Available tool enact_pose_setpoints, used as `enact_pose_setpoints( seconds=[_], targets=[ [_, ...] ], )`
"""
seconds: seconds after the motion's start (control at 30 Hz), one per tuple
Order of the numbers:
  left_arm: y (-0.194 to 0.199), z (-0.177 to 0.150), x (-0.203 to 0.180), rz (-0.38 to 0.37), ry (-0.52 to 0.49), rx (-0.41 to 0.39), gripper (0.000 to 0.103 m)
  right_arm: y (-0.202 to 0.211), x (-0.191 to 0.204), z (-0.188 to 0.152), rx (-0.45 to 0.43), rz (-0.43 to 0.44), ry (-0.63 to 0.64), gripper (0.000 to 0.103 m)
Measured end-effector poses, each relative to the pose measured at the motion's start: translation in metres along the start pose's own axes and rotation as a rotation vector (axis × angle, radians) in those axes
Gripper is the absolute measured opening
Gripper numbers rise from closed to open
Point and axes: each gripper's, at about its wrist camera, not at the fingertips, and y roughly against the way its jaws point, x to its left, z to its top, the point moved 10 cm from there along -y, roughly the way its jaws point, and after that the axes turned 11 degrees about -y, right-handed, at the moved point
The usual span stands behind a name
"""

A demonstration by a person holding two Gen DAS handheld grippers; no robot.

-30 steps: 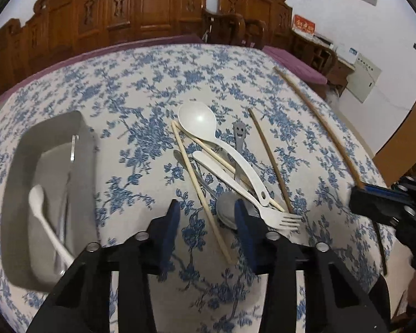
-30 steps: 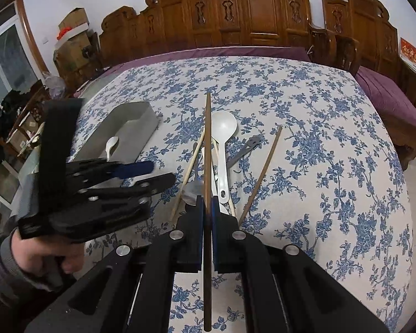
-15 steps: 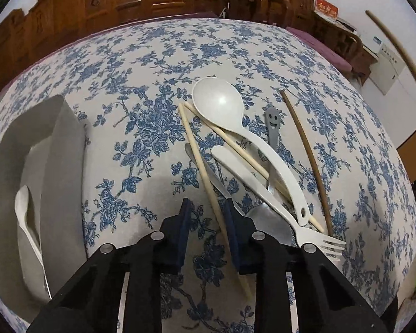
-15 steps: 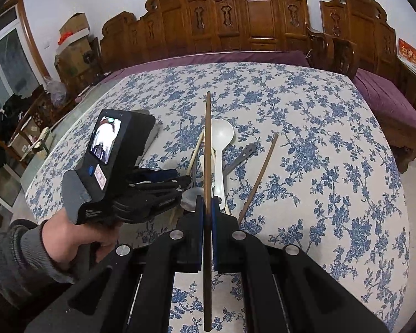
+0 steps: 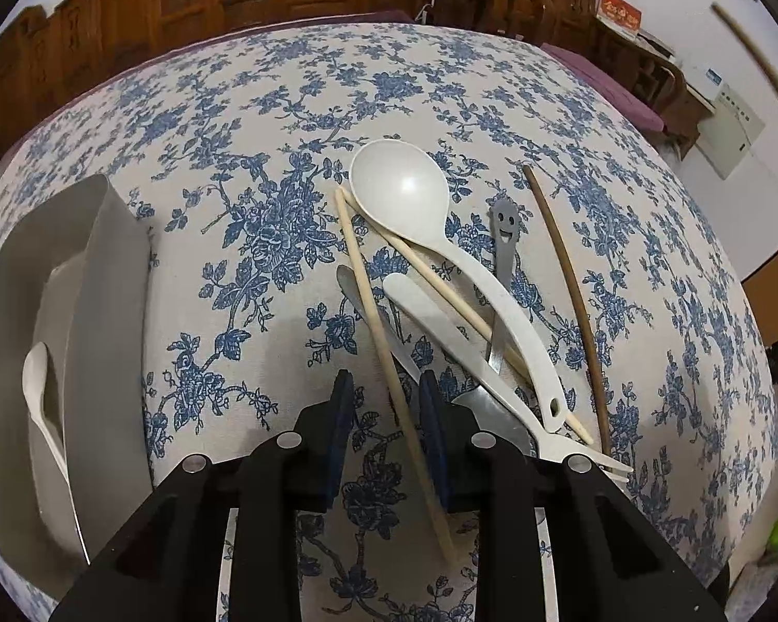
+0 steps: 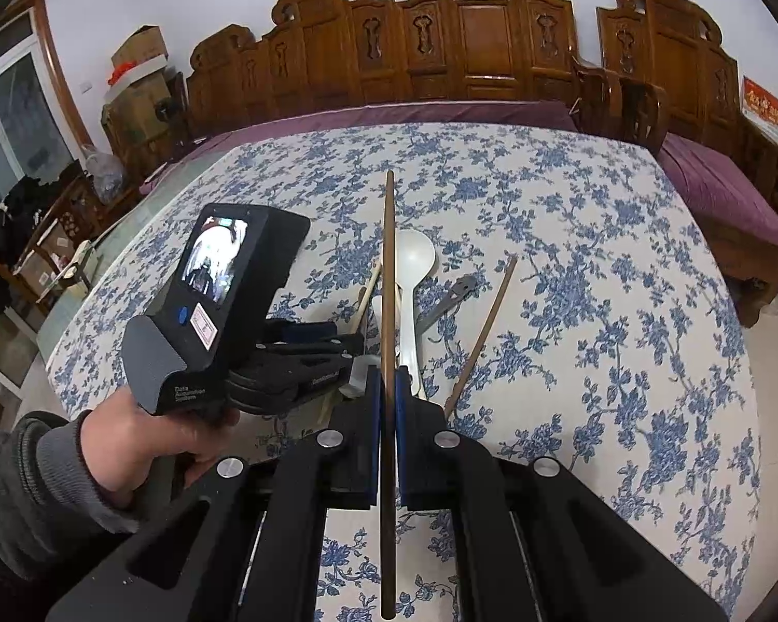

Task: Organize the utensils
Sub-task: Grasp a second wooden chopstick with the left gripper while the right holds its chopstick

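Observation:
A heap of utensils lies on the flowered tablecloth: a white ladle (image 5: 404,192), a white fork (image 5: 492,368), a grey smiley-handled piece (image 5: 504,238), a metal spoon (image 5: 487,409), two pale chopsticks and a dark chopstick (image 5: 570,300). My left gripper (image 5: 385,394) is low over the cloth. Its jaws are narrowed but apart, and one pale chopstick (image 5: 368,300) runs between them with a gap on each side. My right gripper (image 6: 387,378) is shut on another dark chopstick (image 6: 387,269), held above the table and pointing away.
A grey tray (image 5: 103,311) stands at the left of the heap with a white spoon (image 5: 39,389) inside. In the right wrist view a hand (image 6: 129,446) in a grey sleeve holds the left gripper. Carved wooden chairs (image 6: 482,46) line the far side.
My left gripper has come down and forward onto the heap and narrowed its jaws around the pale chopstick. The right gripper has kept still with its dark chopstick.

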Motion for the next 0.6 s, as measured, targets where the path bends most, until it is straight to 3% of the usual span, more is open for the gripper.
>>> enact_pose_setpoints(
  seconds=[0.17,0.6],
  targets=[
    [-0.0010,-0.0041,0.0056,0.056,-0.031,0.022,0.009,0.0050,0.0002,0.0046,-0.011,0.004,-0.005,0.006],
    [-0.0030,-0.0008,0.0095,0.059,-0.027,0.036,0.007,0.0055,-0.0030,0.0044,-0.010,-0.004,-0.007,0.006]
  ],
)
